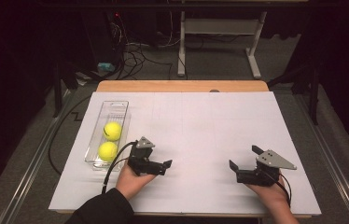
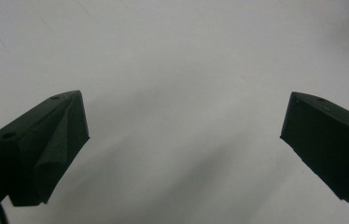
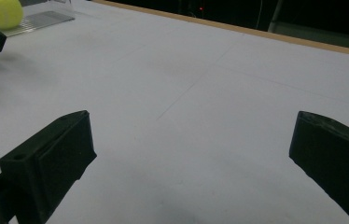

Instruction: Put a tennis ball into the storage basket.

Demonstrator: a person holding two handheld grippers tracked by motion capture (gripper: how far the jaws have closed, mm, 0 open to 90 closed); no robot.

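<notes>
Two yellow tennis balls lie in a clear plastic tray (image 1: 115, 110) at the table's left: the far ball (image 1: 112, 131) and the near ball (image 1: 108, 151). My left gripper (image 1: 165, 165) is just right of the tray's near end and points right. In the left gripper view it (image 2: 184, 126) stands open over bare white surface. Near the front right, my right gripper (image 1: 244, 157) points left and is open and empty (image 3: 191, 135). The right gripper view shows one ball (image 3: 0, 11) on the tray (image 3: 44, 18) at the far left, with a jaw of the left gripper in front of it.
A white sheet (image 1: 200, 126) covers the wooden table, whose far edge (image 1: 182, 86) shows as a bare strip. Beyond it are a dark floor with cables (image 1: 135, 51) and a white table frame (image 1: 219, 28).
</notes>
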